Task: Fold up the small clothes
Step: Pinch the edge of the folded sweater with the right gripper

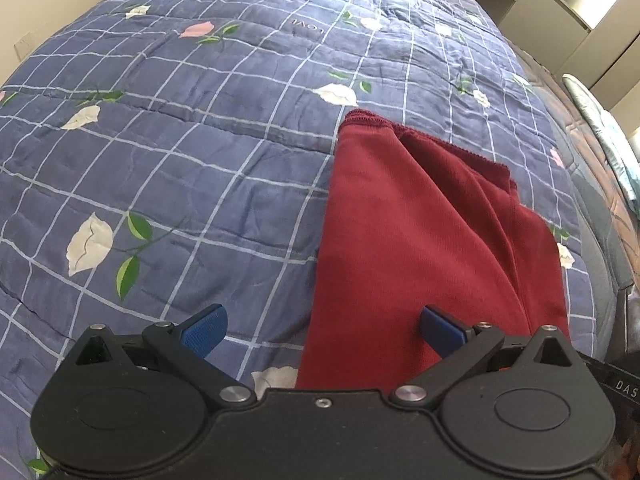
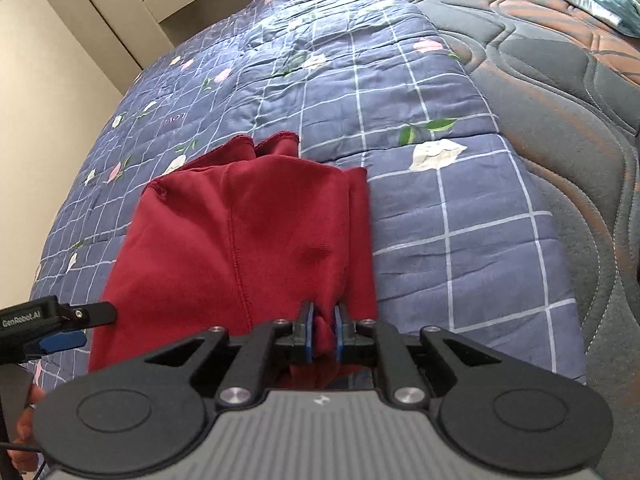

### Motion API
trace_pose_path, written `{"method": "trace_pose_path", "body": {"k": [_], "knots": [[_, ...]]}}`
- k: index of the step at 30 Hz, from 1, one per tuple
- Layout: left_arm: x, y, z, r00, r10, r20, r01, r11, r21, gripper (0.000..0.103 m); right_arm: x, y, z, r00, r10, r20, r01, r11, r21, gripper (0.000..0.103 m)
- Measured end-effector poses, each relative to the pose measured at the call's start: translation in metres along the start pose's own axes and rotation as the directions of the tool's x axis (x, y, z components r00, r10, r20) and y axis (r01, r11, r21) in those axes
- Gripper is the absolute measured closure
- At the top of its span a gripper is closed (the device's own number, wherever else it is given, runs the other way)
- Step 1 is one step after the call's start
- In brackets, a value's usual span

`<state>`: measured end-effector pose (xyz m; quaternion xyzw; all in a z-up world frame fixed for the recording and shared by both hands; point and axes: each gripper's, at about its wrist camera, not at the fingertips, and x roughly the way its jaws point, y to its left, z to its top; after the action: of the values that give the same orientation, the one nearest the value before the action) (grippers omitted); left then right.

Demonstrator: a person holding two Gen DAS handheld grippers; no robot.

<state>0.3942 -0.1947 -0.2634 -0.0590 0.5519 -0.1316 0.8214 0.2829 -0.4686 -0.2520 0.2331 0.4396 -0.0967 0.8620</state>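
A dark red garment (image 1: 420,232) lies folded lengthwise on the blue checked quilt (image 1: 180,160), its hemmed ends pointing away from me. My left gripper (image 1: 324,330) hangs open over the garment's near left edge, one blue finger above the quilt, the other above the red cloth. In the right wrist view the red garment (image 2: 240,240) fills the middle. My right gripper (image 2: 323,332) is shut on a pinched fold of the garment's near edge, red cloth bunched between the blue pads. The left gripper (image 2: 60,326) shows at the left edge there.
The quilt (image 2: 400,200) with white and pink flowers covers a bed. A grey and orange quilted mattress (image 2: 560,100) lies bare to the right. Beige cupboards (image 1: 560,12) and a wall stand behind the bed. A hand (image 2: 24,420) shows at the lower left.
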Motion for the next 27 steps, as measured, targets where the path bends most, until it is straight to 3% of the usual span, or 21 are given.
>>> {"method": "trace_pose_path", "body": {"k": [5, 9, 12, 15, 17, 20, 27], "knots": [[0.006, 0.0, -0.002, 1.0, 0.0, -0.017, 0.0, 1.0, -0.002, 0.001, 0.002, -0.002, 0.017, 0.999, 0.023, 0.039, -0.022, 0.999, -0.023, 0.057], [0.009, -0.002, -0.002, 1.0, 0.001, -0.022, -0.001, 1.0, -0.001, 0.001, 0.016, -0.004, 0.042, 0.998, 0.018, 0.062, -0.015, 0.999, -0.052, 0.045], [0.01, -0.005, 0.0, 1.0, 0.002, -0.021, -0.002, 1.0, 0.005, 0.001, 0.033, -0.007, 0.058, 0.998, 0.009, 0.07, -0.005, 0.998, -0.059, 0.045], [0.011, -0.007, 0.0, 1.0, 0.004, -0.022, -0.004, 1.0, 0.011, 0.001, 0.049, -0.01, 0.068, 0.998, 0.004, 0.056, -0.001, 0.999, -0.054, 0.057], [0.011, -0.008, 0.001, 1.0, 0.003, -0.022, -0.003, 1.0, 0.013, 0.001, 0.054, -0.012, 0.07, 0.999, 0.009, 0.052, -0.006, 0.999, -0.046, 0.076], [0.011, -0.009, 0.002, 1.0, 0.003, -0.02, -0.002, 1.0, 0.014, 0.001, 0.051, -0.01, 0.069, 0.998, -0.003, 0.064, 0.007, 0.997, -0.075, 0.09], [0.009, -0.013, 0.005, 1.0, -0.002, -0.012, 0.002, 1.0, 0.018, 0.001, 0.03, -0.002, 0.066, 0.991, -0.019, 0.132, 0.036, 0.99, -0.133, 0.097]]}}
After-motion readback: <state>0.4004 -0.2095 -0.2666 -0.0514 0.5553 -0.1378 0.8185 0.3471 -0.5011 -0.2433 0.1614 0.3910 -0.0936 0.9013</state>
